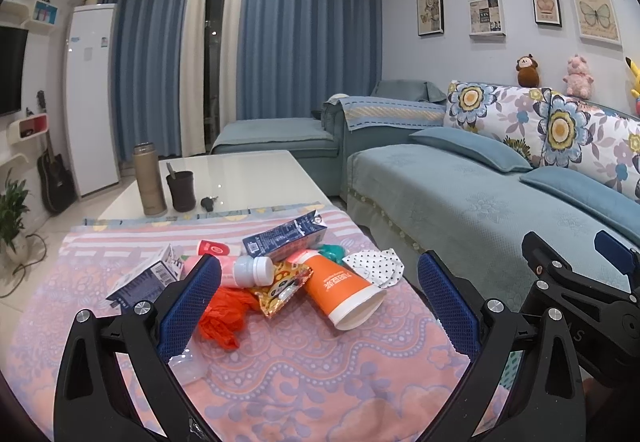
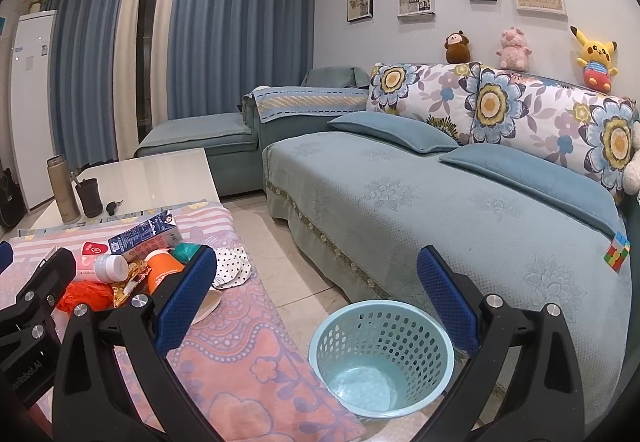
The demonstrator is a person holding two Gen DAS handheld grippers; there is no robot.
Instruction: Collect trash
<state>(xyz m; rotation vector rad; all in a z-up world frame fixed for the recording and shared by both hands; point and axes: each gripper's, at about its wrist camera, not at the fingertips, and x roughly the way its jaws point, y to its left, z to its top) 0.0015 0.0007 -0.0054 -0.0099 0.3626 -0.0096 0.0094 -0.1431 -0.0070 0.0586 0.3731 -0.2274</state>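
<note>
A pile of trash lies on the pink patterned cloth (image 1: 304, 374): an orange paper cup (image 1: 340, 288) on its side, a white bottle (image 1: 252, 270), a blue carton (image 1: 284, 236), a second carton (image 1: 144, 276), an orange plastic bag (image 1: 222, 316), a snack wrapper (image 1: 280, 288) and a dotted mask (image 1: 374, 264). My left gripper (image 1: 318, 302) is open and empty just short of the pile. My right gripper (image 2: 316, 294) is open and empty above the floor, over the light blue basket (image 2: 380, 358). The pile shows at its left (image 2: 160, 270).
A thermos (image 1: 149, 180), a dark cup (image 1: 181, 191) and keys (image 1: 209, 203) stand on the white table behind the cloth. A blue sofa (image 2: 420, 210) runs along the right, with a puzzle cube (image 2: 617, 252) on its seat. Tiled floor lies between table and sofa.
</note>
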